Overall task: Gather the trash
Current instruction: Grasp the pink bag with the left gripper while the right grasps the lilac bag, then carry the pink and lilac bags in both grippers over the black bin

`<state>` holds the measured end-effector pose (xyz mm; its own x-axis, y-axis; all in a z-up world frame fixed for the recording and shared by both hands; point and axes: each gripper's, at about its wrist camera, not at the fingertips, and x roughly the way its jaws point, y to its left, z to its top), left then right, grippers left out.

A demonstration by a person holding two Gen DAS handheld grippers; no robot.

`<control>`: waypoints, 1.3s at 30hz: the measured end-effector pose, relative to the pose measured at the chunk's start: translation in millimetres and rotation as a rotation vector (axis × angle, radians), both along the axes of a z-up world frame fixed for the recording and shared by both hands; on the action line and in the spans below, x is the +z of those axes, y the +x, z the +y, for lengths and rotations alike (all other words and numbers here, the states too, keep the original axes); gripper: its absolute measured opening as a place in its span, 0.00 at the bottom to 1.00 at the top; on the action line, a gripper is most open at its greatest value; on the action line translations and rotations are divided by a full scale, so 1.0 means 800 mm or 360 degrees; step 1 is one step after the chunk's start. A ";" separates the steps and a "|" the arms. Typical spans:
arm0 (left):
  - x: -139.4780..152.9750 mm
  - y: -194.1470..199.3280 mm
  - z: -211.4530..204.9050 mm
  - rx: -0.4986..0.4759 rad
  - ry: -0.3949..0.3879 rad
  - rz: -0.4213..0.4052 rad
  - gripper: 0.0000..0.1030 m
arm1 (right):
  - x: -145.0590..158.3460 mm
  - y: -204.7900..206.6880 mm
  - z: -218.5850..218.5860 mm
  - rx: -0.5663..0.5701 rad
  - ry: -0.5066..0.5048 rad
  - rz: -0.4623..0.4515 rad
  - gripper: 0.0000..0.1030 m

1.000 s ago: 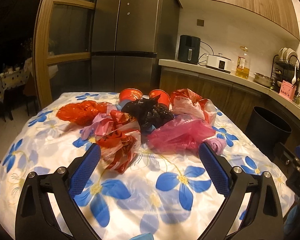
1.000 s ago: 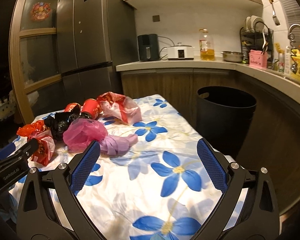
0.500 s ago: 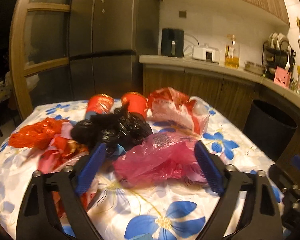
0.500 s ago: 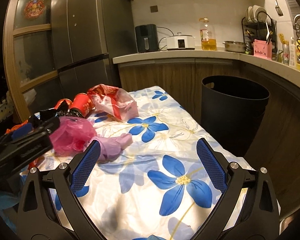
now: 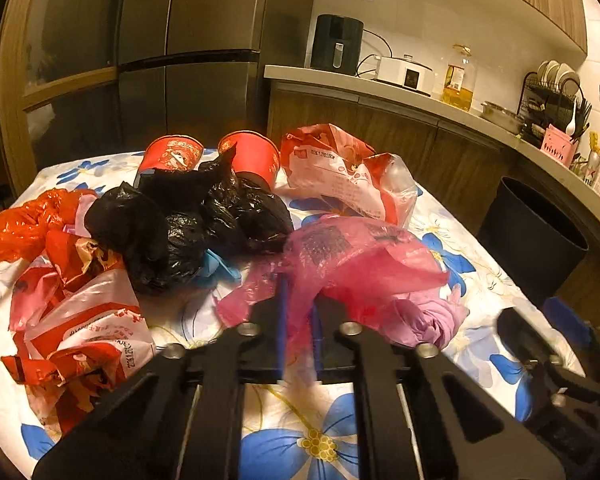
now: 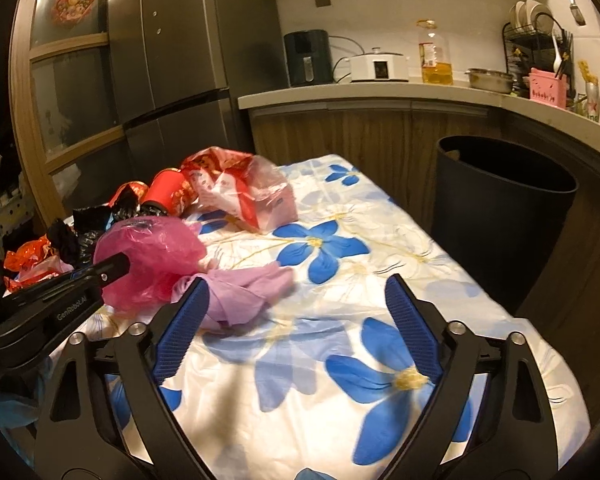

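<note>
Closing since a second ago, the left gripper point(image 5: 298, 316) now pinches the crumpled pink plastic bag point(image 5: 352, 256). Right gripper point(image 6: 296, 320) gapes wide, holding nothing. Next, likely a lift toward the round black bin point(image 6: 504, 200).

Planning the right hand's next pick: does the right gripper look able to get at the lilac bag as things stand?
Probably yes. The right gripper is open, and the lilac bag lies just ahead by its left finger with nothing on top; the pink bag, beside it, is pinched by the left gripper.

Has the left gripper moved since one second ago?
Yes. The left gripper went forward across the table to the pink bag and shut on its near edge.
</note>
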<state>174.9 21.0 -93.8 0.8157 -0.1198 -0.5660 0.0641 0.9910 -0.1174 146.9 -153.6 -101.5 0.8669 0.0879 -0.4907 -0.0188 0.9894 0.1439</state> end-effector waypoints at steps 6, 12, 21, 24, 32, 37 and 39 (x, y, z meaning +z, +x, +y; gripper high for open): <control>0.026 -0.020 0.003 0.0011 -0.0051 -0.0121 0.03 | -0.009 0.012 0.018 0.0094 0.0007 0.0038 0.76; 0.046 -0.037 0.019 0.0104 -0.0121 -0.0207 0.03 | -0.020 0.029 0.033 0.0161 0.0019 0.0098 0.72; 0.053 -0.047 0.029 0.0130 -0.0180 -0.0212 0.03 | -0.042 0.050 0.044 0.0294 0.0076 0.0253 0.38; 0.053 -0.048 0.030 0.0130 -0.0179 -0.0211 0.03 | -0.043 0.045 0.051 0.0350 0.0054 0.0243 0.20; 0.059 -0.058 0.027 0.0135 -0.0152 -0.0223 0.03 | -0.029 0.025 0.045 0.0373 0.0069 0.0171 0.07; 0.068 -0.066 0.015 0.0118 -0.0141 -0.0247 0.03 | -0.004 0.007 0.025 0.0338 0.0088 0.0081 0.06; 0.073 -0.068 0.007 0.0099 -0.0140 -0.0263 0.03 | 0.007 0.000 0.014 0.0315 0.0095 0.0043 0.06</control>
<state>120.6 26.5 -35.3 0.9040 -0.1096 -0.4131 0.0289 0.9800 -0.1968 146.8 -142.5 -96.1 0.8164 0.2847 -0.5025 -0.2073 0.9565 0.2053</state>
